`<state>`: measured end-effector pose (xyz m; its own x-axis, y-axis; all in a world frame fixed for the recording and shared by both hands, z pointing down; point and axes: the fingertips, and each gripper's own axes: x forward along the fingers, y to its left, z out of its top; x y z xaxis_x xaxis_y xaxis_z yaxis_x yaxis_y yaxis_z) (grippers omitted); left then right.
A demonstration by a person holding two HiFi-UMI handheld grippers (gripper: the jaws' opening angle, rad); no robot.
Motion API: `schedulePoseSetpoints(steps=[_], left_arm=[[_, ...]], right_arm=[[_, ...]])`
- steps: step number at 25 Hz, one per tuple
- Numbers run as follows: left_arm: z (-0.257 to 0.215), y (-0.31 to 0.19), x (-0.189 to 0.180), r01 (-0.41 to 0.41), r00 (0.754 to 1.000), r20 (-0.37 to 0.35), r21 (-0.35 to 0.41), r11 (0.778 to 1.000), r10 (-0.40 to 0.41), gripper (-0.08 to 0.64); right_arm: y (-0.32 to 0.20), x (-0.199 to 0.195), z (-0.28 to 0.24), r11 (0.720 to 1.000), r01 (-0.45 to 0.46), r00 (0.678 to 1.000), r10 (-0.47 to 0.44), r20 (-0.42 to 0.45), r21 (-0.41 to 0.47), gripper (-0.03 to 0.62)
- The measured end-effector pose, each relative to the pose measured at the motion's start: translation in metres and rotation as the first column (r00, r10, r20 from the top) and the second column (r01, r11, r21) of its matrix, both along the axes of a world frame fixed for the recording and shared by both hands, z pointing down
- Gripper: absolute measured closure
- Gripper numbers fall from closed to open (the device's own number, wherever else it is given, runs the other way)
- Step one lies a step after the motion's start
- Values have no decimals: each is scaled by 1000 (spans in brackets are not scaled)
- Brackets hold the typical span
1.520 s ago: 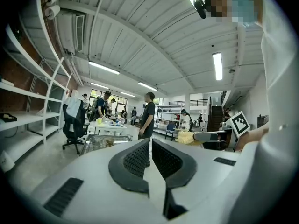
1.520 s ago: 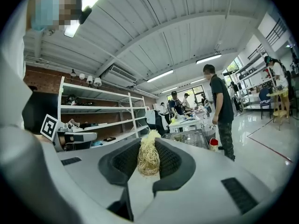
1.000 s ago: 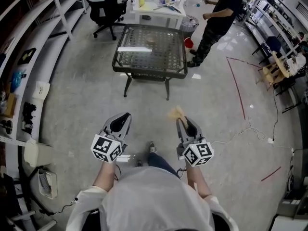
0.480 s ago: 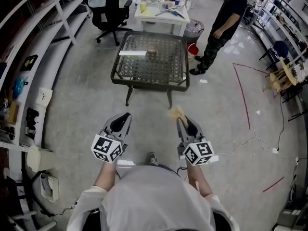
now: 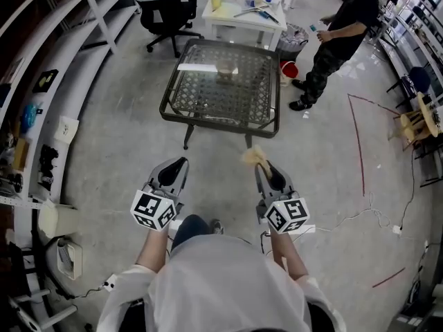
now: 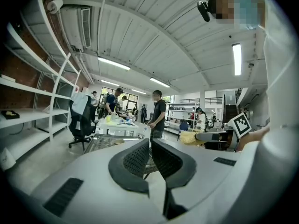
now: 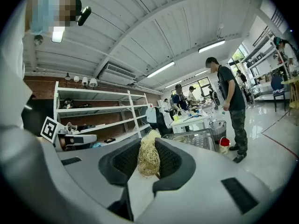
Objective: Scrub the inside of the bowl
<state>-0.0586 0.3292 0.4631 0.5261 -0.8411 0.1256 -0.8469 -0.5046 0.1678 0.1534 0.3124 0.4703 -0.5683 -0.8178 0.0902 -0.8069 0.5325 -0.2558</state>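
A small brownish bowl (image 5: 227, 71) stands on the wire-mesh glass table (image 5: 208, 106) ahead of me, beside a white sheet (image 5: 197, 67). Both grippers are held out at waist height, well short of the table. My left gripper (image 5: 177, 166) is shut with nothing in it; in the left gripper view (image 6: 149, 147) its dark pads meet. My right gripper (image 5: 260, 166) is shut on a pale yellow fibre scrubber (image 5: 252, 155), whose tuft sticks up between the pads in the right gripper view (image 7: 148, 157).
A person in a dark shirt and camouflage trousers (image 5: 340, 37) stands at the table's far right, by a red bucket (image 5: 289, 68). Behind are a cluttered white table (image 5: 246, 9) and an office chair (image 5: 169, 9). Shelves (image 5: 41, 68) run along the left. Cables (image 5: 360, 213) trail at right.
The table has come nearer in the head view as I walk toward it. The bystander has shifted beside the table. Both grippers keep their pose and grip.
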Motion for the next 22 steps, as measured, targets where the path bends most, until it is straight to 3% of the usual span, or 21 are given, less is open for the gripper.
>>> schedulePoseSetpoints(steps=[10, 22], left_arm=[[12, -63, -18, -28, 999, -19, -22, 999, 28, 514], [-6, -150, -58, -149, 989, 13, 13, 989, 149, 514]], right_arm=[[-54, -17, 8, 999, -35, 999, 35, -3, -15, 492], [-119, -60, -10, 989, -147, 989, 147, -12, 12, 492]])
